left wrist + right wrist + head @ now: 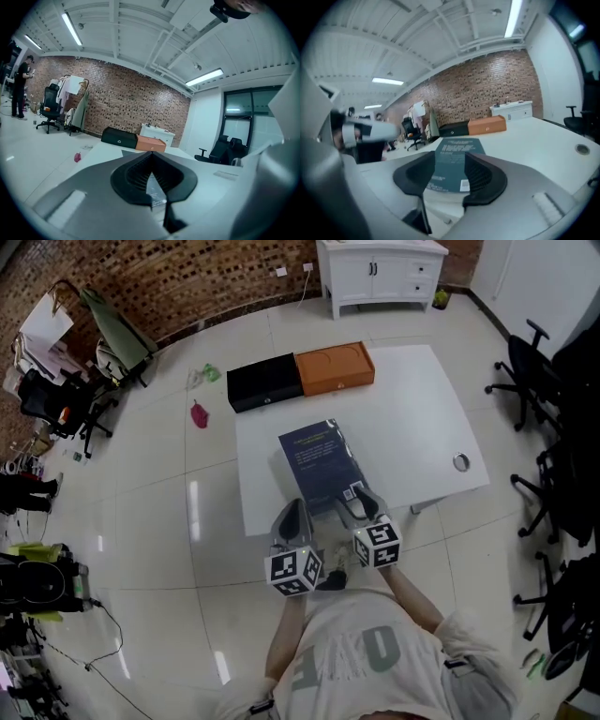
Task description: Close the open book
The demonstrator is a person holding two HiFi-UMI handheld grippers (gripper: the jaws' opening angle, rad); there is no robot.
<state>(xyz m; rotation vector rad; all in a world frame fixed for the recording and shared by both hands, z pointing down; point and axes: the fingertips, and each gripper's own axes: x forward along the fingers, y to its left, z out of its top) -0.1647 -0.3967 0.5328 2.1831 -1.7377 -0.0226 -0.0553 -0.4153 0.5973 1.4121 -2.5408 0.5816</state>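
The near end of the book [319, 460] is hidden under the right gripper [361, 503], whose jaws stand spread with nothing pinched. The book lies shut and flat on the near middle of the white table [412, 418]. The left gripper [292, 518], just left of it, has its jaws pressed together. At the far edge, a black box [264, 382] and an orange box [335, 367] sit closed, so their contents are unseen. A small round thing [460, 462] at the right is too small to make out.

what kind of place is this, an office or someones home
Most likely an office or lab workspace rather than a home. Rolling office chairs stand off to the sides of a plain white table, and long strip lights hang from an open, industrial-looking ceiling.
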